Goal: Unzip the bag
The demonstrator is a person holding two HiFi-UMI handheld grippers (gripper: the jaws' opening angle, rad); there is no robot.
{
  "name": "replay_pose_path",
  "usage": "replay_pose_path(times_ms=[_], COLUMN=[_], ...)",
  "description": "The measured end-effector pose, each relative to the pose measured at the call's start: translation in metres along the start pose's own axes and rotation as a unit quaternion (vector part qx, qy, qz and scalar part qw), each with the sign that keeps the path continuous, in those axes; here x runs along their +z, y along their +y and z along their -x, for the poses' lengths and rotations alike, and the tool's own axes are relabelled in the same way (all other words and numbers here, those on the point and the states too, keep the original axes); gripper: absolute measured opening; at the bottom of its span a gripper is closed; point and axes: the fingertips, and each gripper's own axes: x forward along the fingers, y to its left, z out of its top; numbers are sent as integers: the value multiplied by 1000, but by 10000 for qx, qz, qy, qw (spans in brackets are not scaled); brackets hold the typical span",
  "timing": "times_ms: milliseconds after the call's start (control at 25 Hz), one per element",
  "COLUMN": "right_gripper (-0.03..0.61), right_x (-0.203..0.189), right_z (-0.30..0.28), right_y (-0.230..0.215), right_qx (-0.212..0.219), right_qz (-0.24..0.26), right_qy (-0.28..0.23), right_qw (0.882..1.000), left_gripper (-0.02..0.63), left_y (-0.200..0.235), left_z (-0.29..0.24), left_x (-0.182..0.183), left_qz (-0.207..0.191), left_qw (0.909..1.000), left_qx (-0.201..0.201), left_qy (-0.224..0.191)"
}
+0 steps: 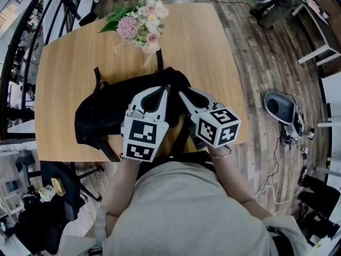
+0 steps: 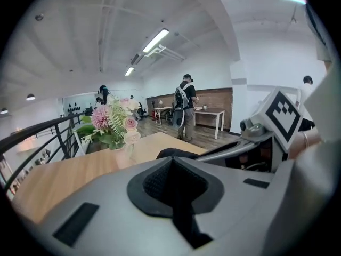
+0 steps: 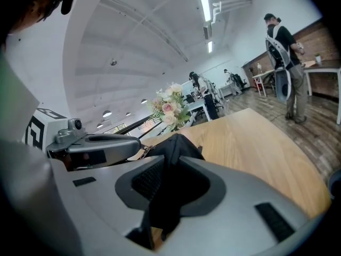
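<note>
A black bag [image 1: 106,111] lies on the wooden table [image 1: 213,52] in front of me. My left gripper [image 1: 167,89] is at the top of the bag with its jaws shut. In the right gripper view its tips [image 3: 140,148] pinch a small zipper pull. In the left gripper view the jaws [image 2: 171,161] meet, with the bag [image 2: 166,153] just beyond them. My right gripper [image 1: 181,94] sits right beside it, shut on a fold of the black bag fabric [image 3: 178,143], which fills the gap between its pads [image 3: 146,177].
A bunch of pink and white flowers [image 1: 141,23] lies at the table's far edge, beyond the bag. A black chair [image 1: 58,191] stands at the near left corner. On the wood floor to the right is a grey device [image 1: 281,106] with cables. People stand far off [image 2: 185,108].
</note>
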Motion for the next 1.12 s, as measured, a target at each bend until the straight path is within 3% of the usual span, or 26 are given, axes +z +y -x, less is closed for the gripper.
replay_pose_path(times_ms=[240,760,1120], right_gripper=[77,72,71], right_x=[-3,-4,-6], right_z=[2,8,12], right_y=[1,0,-1], right_qx=[117,199,357], right_qz=[-15,110,141], right_qy=[54,77,113], right_qw=[9999,9997,9992], left_gripper=[20,20,20], left_y=[5,7,7], left_z=[8,18,24], left_x=[-7,-17,-23], left_qz=[764,1740,1999], left_qw=[9970,9846,9797], left_qx=[-83,-96,89], left_qy=[-47,-115,-133])
